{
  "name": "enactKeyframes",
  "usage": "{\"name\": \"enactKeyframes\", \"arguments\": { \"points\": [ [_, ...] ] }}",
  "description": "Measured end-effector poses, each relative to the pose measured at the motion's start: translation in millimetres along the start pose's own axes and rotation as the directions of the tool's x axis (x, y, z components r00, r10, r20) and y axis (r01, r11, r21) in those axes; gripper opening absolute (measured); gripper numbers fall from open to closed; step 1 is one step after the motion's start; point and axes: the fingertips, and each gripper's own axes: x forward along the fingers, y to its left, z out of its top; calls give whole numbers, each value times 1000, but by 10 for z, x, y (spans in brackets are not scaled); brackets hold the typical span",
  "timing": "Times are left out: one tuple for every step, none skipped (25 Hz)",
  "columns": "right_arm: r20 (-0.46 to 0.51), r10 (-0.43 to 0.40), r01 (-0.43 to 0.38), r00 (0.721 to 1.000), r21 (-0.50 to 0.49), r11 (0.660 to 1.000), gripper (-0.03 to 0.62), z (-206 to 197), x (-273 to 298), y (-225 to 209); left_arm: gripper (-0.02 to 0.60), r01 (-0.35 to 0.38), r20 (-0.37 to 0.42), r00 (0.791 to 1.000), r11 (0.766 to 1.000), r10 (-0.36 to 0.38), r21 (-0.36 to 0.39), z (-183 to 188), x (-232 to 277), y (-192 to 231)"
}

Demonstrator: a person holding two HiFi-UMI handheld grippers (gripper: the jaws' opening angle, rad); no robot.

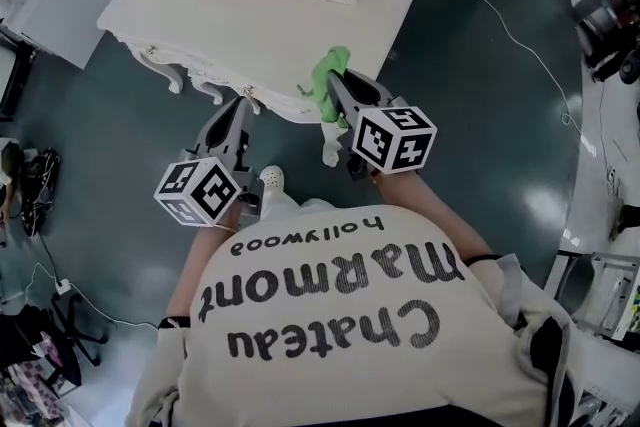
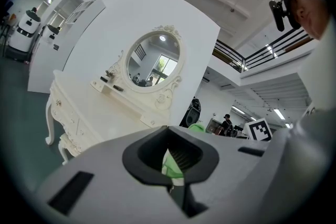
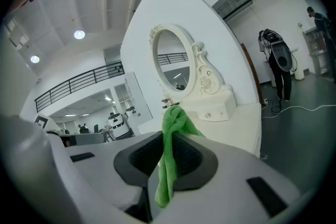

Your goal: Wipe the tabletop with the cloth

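right gripper view: right hand-held gripper (image 3: pixel 169 139) clamped on green cloth (image 3: pixel 176 119); left hand-held gripper (image 2: pixel 171 159) closed, empty

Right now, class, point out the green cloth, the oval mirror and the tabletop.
green cloth (image 3: pixel 167 168): right gripper view, on the hanging fold.
oval mirror (image 2: pixel 153 57): left gripper view, on the middle of the glass.
tabletop (image 1: pixel 250 15): head view, on the bare cream surface.
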Motion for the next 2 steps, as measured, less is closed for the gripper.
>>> {"name": "enactKeyframes", "arguments": {
  "points": [
    [0,-2,2,1000,1,1000,60,-3,-15,-13,8,2,-1,1000,1000,-2,0,-13,-2,-17],
    [0,-4,4,1000,2,1000,60,-7,-29,-25,8,4,-2,1000,1000,-4,-1,-26,-4,-33]
  ]
}}
